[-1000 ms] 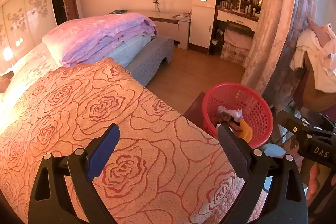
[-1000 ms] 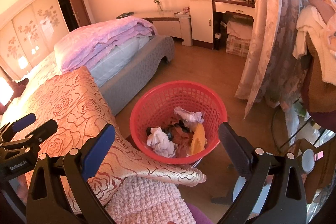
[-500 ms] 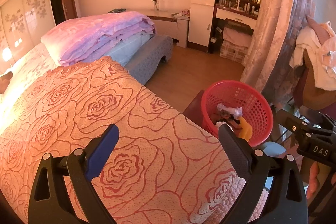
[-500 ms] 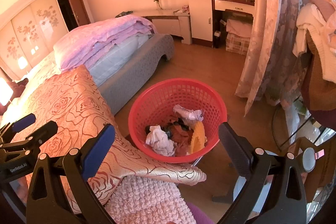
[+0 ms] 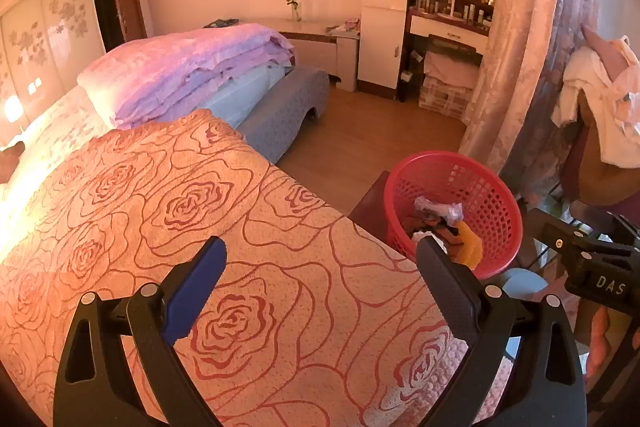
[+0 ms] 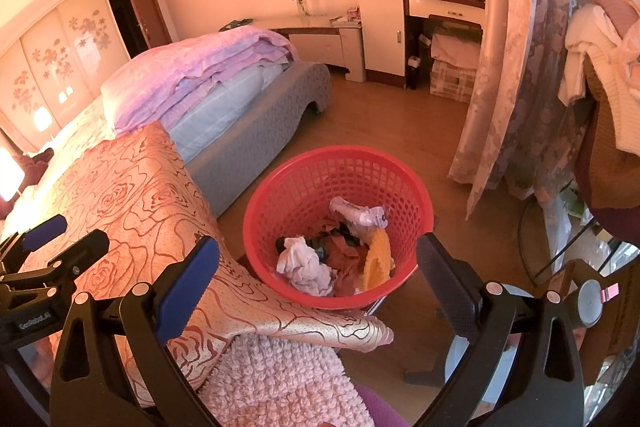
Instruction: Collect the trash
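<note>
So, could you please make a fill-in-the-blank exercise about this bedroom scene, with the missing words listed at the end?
1. The trash lies in a plastic basket whose colour is ____.
2. Both the left tongs and the right tongs are open and hold ____.
3. The bedspread under the left tongs has a pattern of ____.
4. On the far wall hangs a dark, switched-off ____.

Missing words: red; nothing; roses; television

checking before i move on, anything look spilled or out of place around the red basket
Nothing stands out. The red basket sits upright beside the bed, with the crumpled tissues and other scraps inside it. No trash shows on the rose-patterned bedspread or the visible floor. Both grippers are open and hold nothing.
</note>
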